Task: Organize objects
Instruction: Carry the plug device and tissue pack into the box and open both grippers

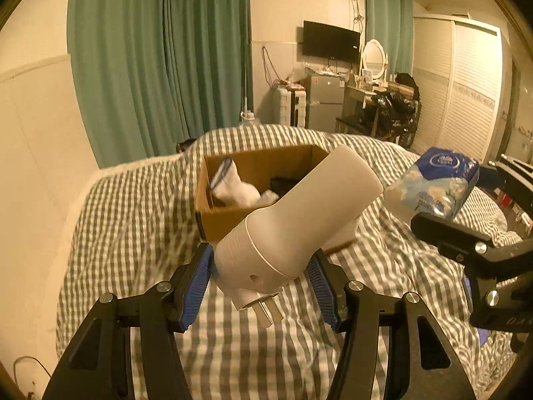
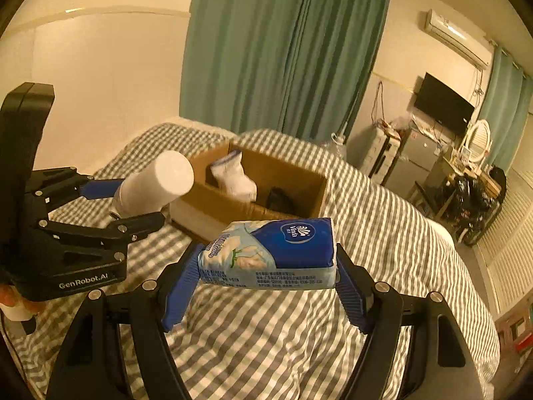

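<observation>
My left gripper [image 1: 261, 273] is shut on a white plug-in night light [image 1: 293, 220], its blue pads pressing the round base and its prongs pointing back toward the camera. My right gripper [image 2: 269, 273] is shut on a blue and white tissue pack [image 2: 276, 255], held crosswise between the pads. Both objects hang above the checked bed. Just beyond them an open cardboard box [image 1: 233, 220] stands on the bed, with white socks [image 1: 233, 186] and a dark item inside. In the right wrist view the left gripper [image 2: 133, 206] holds the night light [image 2: 156, 183] close to the box's [image 2: 299, 173] near left corner.
A grey-and-white checked duvet [image 1: 133, 233] covers the bed. Teal curtains [image 1: 160, 60] hang behind it. Past the bed's far end stand a small fridge [image 1: 324, 100], a wall TV [image 1: 329, 43], a cluttered dressing table [image 1: 383, 93] and a white wardrobe [image 1: 466, 93].
</observation>
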The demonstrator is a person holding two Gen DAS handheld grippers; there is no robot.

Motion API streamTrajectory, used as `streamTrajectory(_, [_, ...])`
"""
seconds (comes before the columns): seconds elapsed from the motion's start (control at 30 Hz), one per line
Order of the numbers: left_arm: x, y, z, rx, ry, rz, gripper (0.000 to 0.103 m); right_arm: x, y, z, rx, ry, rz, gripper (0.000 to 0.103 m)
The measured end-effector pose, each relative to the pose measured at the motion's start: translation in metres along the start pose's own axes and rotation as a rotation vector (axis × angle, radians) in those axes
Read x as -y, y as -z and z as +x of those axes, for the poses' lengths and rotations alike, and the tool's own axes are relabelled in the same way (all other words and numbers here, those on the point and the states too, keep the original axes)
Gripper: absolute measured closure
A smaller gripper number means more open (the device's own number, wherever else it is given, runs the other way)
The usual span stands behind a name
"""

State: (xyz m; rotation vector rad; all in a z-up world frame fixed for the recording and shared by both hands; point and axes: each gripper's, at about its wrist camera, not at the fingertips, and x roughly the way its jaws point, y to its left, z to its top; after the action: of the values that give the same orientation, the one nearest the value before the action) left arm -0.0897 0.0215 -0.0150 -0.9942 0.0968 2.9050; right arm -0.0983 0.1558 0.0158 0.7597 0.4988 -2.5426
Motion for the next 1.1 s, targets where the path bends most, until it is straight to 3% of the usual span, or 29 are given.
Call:
streamTrajectory(0.2, [-0.008,-0.033,0.005,0.026,-0.004,0.013,0.045,0.007,-0.031,0.001,0.039,-0.019,-0.02,0.029])
streamTrajectory(0.3, [-0.013,-0.052,0.011,0.038,-0.016,0.021,0.045,0.014,-0.048,0.008,0.036,-0.074,-0.008,0.029])
streamTrajectory(0.57, [-0.029,-0.096,0.051,0.022,-0.042,0.032,0.045,0.034,-0.092,0.038,0.045,-0.082,-0.02,0.029])
streamTrajectory(0.8, [-0.035,-0.115,0.105,-0.026,-0.056,0.049,0.045,0.056,-0.118,0.094,0.017,-0.091,0.019,0.029])
streamTrajectory(1.1, [-0.034,-0.109,0.172,-0.116,-0.025,0.092,0.045,0.072,-0.114,0.182,-0.072,-0.126,0.08,0.029])
